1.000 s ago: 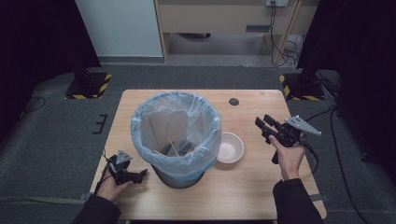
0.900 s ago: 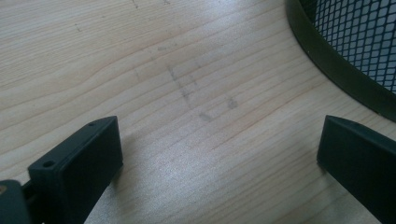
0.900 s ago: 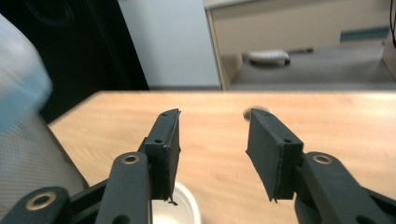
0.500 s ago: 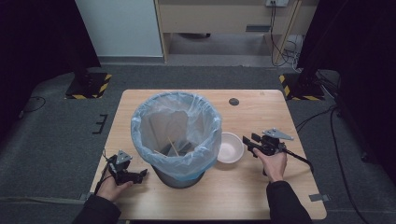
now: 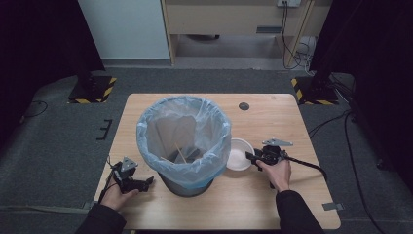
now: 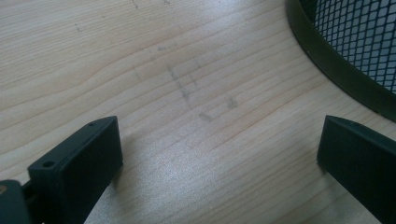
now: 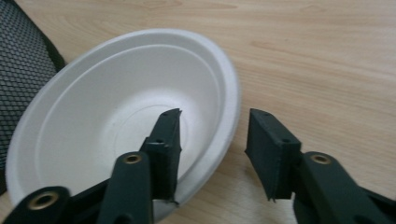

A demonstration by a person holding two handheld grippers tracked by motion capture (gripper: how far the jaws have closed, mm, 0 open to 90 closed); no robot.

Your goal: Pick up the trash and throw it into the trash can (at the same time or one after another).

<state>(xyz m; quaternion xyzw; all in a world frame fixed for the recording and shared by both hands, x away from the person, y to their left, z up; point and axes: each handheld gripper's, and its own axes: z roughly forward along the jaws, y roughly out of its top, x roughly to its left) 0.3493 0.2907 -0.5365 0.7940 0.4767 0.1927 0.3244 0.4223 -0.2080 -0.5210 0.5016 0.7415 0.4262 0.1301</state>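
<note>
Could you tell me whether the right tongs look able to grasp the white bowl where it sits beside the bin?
Probably yes: the right tongs already straddle the near rim of the white bowl, one jaw inside and one outside, closing with nothing between them but the rim.

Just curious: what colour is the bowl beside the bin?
Plain white; the bowl shows best in the right gripper view.

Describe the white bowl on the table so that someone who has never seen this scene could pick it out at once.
Find the wooden table and the mesh bin with a pale blue bag standing on it. The bowl sits on the tabletop right beside the bin, on the right in the high view. It is the one plain white, round, empty dish there, with the right claw straddling its rim.
</note>
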